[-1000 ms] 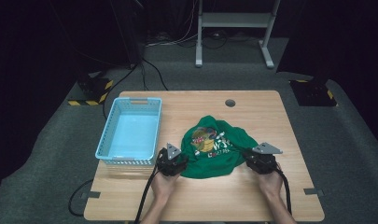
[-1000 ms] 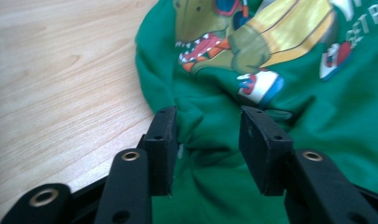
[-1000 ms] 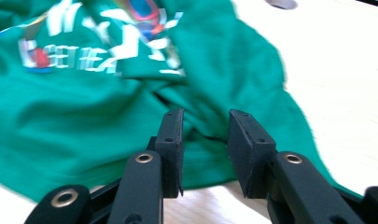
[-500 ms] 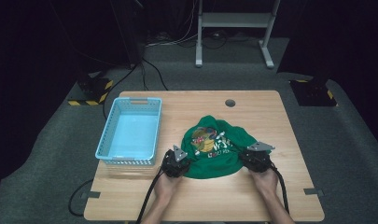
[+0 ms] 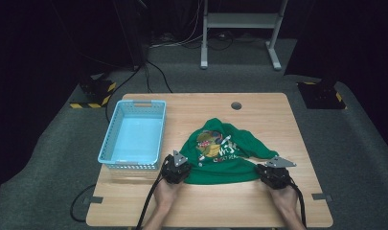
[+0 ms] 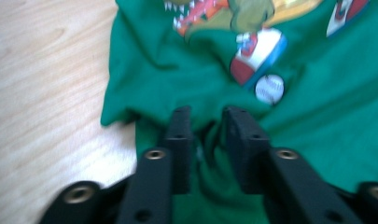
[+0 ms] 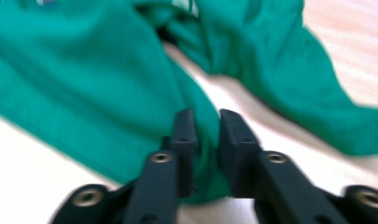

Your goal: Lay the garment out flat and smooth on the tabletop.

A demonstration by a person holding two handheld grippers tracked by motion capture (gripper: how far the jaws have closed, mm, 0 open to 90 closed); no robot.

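High view: we see the crumpled green cotton T-shirt with a cartoon print (image 5: 220, 153) near centre on the light wooden table (image 5: 258, 108), right of the pale blue plastic basket (image 5: 134, 134). Left gripper (image 5: 176, 168) pinches its near-left hem; right gripper (image 5: 273, 175) pinches the near-right corner, jaws pressed on fabric

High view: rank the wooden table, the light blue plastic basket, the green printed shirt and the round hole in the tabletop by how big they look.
Largest to smallest:
1. Wooden table
2. Green printed shirt and light blue plastic basket: too close in apparent area to rank
3. Round hole in the tabletop
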